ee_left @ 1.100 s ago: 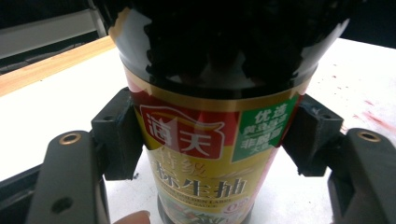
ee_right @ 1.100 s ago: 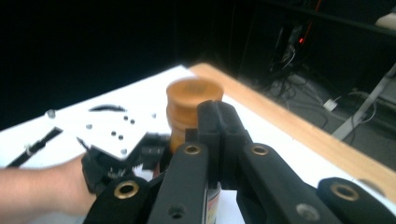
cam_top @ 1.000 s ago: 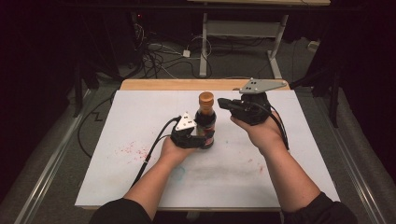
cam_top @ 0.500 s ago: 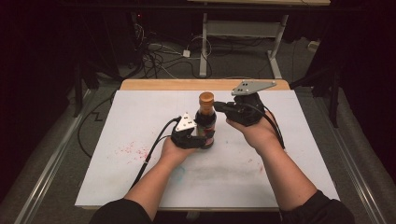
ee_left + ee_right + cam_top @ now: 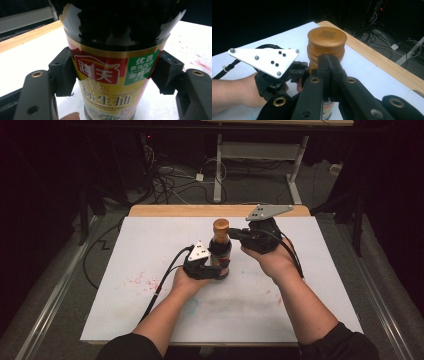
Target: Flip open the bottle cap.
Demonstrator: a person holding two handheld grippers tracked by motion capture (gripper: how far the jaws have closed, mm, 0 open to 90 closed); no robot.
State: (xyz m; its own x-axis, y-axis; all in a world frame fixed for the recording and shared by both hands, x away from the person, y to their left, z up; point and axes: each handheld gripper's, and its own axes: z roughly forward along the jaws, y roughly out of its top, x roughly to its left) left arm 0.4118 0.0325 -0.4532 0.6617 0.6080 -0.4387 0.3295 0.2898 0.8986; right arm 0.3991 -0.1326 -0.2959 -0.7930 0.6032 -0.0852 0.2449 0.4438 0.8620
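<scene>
Left gripper view: fingers (image 5: 62, 72) clamped on the label of a soy sauce bottle (image 5: 112, 75), apparently steadying it upright on the white table (image 5: 320, 270), while right gripper (image 5: 329, 72), fingers together, noses beneath its bronze cap (image 5: 327, 37).

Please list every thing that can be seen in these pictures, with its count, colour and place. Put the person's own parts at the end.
Sauce bottle: one, dark with red and gold label, upright mid-table.
Bottle cap: one, golden brown, on the bottle.
Table: one, white top, wooden far edge.
Red stains: several, on table's left part.
Floor cables: several, dark, behind table.
Left hand-held gripper: one, black, shut on the bottle's body.
Right hand-held gripper: one, black, jaws shut, beside the bottle's neck.
Forearms: two, from the bottom edge.
</scene>
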